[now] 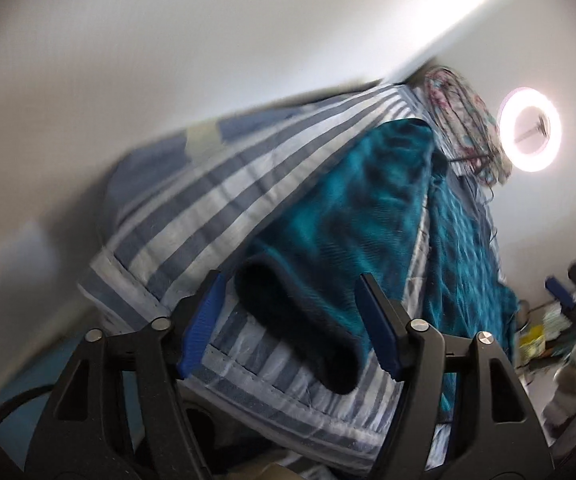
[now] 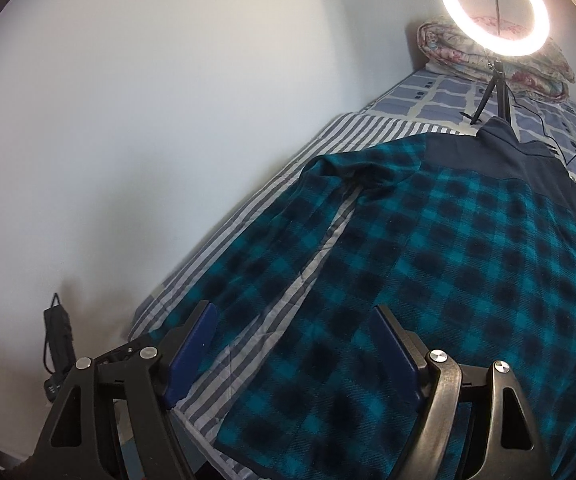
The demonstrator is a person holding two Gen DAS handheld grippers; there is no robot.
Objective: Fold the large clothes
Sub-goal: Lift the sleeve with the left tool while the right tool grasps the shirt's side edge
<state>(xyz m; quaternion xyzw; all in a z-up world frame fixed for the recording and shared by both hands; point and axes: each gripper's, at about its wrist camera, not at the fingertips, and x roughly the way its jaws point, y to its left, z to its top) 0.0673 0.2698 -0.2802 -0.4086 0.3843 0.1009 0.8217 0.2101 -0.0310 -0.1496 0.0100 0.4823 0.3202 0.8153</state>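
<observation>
Right wrist view: my right gripper [image 2: 292, 354] and left gripper [image 1: 288, 326] gape wide, empty, above the teal-and-navy checked fleece jacket [image 2: 428, 264], spread unfolded across the striped bed's [image 2: 247, 208] foot edge; folding unstarted.

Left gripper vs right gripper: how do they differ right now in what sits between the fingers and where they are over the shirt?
The left gripper frames the dark cuff of the teal plaid shirt; the right gripper frames flat shirt body near its hem. The left view is motion-blurred; the right view is sharp. The left sits at the striped sheet edge beside the sleeve; the right sits over the shirt's front. Both are open, gripping nothing.
</observation>
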